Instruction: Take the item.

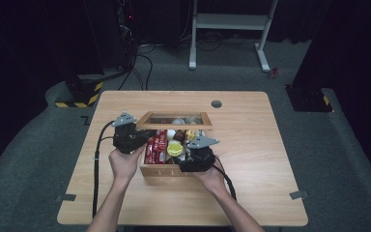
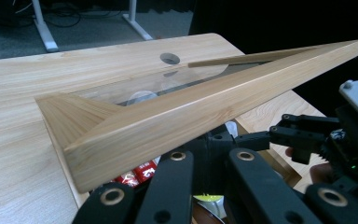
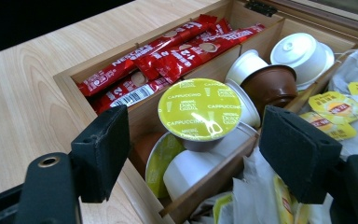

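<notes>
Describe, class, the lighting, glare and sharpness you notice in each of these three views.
High view: lamplit table amid a dark room, slightly soft. Left gripper view: wooden lid sharp, its glass pane reflecting pale glare. Right gripper view: bright glint on the yellow cappuccino capsule; the right hand-held gripper pads close to the lens look soft.

Both forearms come in from the bottom of the high view, angled inward toward each other. Left hand (image 1: 124, 163) grips the left claw (image 1: 125, 137), grey plate on top, cable trailing down the forearm; jaws fully closed together. Right hand (image 1: 211, 178) holds the right claw (image 1: 196, 157), pointed forward and down; in the right gripper view its pads (image 3: 103, 151) stand wide apart, nothing pinched.
</notes>
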`<act>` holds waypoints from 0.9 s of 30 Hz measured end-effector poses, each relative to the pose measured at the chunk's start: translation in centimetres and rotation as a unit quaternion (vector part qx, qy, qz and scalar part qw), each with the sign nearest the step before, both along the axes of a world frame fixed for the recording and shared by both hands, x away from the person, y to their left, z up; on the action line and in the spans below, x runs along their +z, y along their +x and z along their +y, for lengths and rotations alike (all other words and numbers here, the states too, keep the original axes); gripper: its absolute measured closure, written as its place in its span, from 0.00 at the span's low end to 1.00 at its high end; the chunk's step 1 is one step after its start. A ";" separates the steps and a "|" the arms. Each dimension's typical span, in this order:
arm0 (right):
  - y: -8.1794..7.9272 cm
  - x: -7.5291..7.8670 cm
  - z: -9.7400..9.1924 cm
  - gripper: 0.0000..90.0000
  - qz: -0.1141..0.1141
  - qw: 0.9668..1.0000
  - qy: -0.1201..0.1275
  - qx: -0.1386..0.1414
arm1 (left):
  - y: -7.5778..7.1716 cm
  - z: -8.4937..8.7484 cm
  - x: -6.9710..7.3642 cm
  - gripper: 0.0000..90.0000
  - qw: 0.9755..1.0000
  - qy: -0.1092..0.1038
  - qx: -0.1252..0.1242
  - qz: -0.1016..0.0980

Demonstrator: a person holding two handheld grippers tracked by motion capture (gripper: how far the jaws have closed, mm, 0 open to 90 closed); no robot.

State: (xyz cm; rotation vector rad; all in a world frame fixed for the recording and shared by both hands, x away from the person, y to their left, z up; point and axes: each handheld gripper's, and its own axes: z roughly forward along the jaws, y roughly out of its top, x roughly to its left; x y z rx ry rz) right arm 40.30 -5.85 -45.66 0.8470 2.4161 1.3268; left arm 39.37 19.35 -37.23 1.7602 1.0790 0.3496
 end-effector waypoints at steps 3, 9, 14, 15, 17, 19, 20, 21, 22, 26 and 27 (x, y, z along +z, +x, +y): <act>0.2 0.0 0.3 0.25 0.000 1.000 -0.002 0.000 | 0.0 0.0 0.1 1.00 1.000 -0.002 0.000 0.003; 0.9 0.2 1.1 0.23 -0.004 1.000 -0.011 -0.005 | 0.2 0.0 0.2 1.00 1.000 -0.001 0.000 0.002; 1.3 -0.1 2.0 0.23 -0.004 1.000 -0.027 -0.002 | 0.2 0.0 0.2 1.00 1.000 0.000 0.002 0.003; 1.3 0.0 2.1 0.23 -0.005 1.000 -0.027 -0.001 | 0.2 0.0 0.3 1.00 1.000 0.000 0.002 0.003; 1.4 0.0 2.3 0.23 -0.003 1.000 -0.030 -0.005 | 0.2 0.0 0.3 1.00 1.000 0.000 0.002 0.004; 1.5 0.0 2.6 0.23 0.002 0.999 -0.038 -0.009 | 0.2 0.0 0.3 1.00 1.000 0.001 0.001 0.004; 1.6 -0.1 2.7 0.23 0.001 0.999 -0.043 -0.009 | 0.2 0.0 0.3 1.00 1.000 -0.001 0.002 0.005; 1.6 -0.1 3.0 0.23 0.000 0.999 -0.050 -0.009 | 0.2 0.0 0.3 1.00 1.000 -0.001 0.002 0.005; 1.7 -0.1 3.2 0.24 -0.001 0.998 -0.058 -0.007 | 0.2 0.0 0.3 1.00 1.000 -0.001 0.002 0.006; 1.9 -0.2 3.6 0.26 0.005 0.997 -0.075 -0.013 | 0.2 0.0 0.3 1.00 1.000 -0.001 0.002 0.005; 1.9 -0.2 3.6 0.27 0.005 0.997 -0.078 -0.013 | 0.2 0.0 0.3 1.00 1.000 -0.001 0.001 0.005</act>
